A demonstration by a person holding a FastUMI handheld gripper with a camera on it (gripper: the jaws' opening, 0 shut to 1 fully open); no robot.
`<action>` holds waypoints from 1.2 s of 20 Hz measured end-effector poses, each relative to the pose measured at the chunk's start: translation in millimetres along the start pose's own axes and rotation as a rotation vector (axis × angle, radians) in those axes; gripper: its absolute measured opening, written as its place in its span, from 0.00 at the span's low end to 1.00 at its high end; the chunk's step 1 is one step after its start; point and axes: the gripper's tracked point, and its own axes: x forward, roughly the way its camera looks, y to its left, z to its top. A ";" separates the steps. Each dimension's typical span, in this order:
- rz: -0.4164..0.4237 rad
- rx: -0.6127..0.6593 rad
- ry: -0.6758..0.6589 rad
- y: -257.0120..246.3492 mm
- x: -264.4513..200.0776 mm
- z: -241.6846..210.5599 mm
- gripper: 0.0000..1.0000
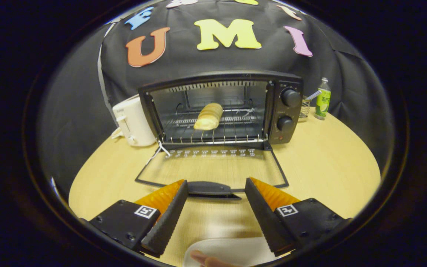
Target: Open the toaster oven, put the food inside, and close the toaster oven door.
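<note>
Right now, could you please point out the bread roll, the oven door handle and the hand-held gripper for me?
bread roll (208, 116), gripper view, middle of its ridged top.
oven door handle (209, 188), gripper view, centre of the dark grip bar.
hand-held gripper (216, 187), gripper view, open, midway between the fingertips flanking the handle.

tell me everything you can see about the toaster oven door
The door is fully open, folded down flat onto the wooden table before the toaster oven. It is a clear pane in a thin dark frame, hinged at the oven's lower front edge, with pale printed marks near the hinge. Its dark handle sits at the near edge, just ahead of the open gripper, between the fingertips, which do not press it.
</note>
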 end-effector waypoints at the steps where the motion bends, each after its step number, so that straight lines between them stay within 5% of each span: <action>1: -0.007 -0.025 0.005 2.0 -2.3 -2.7 1.00; 9: -0.036 -0.014 0.131 15.0 4.2 -42.7 1.00; 14: -0.092 -0.050 0.092 18.5 8.3 -31.9 1.00; 24: -0.072 0.014 -0.019 19.9 -6.4 -6.5 1.00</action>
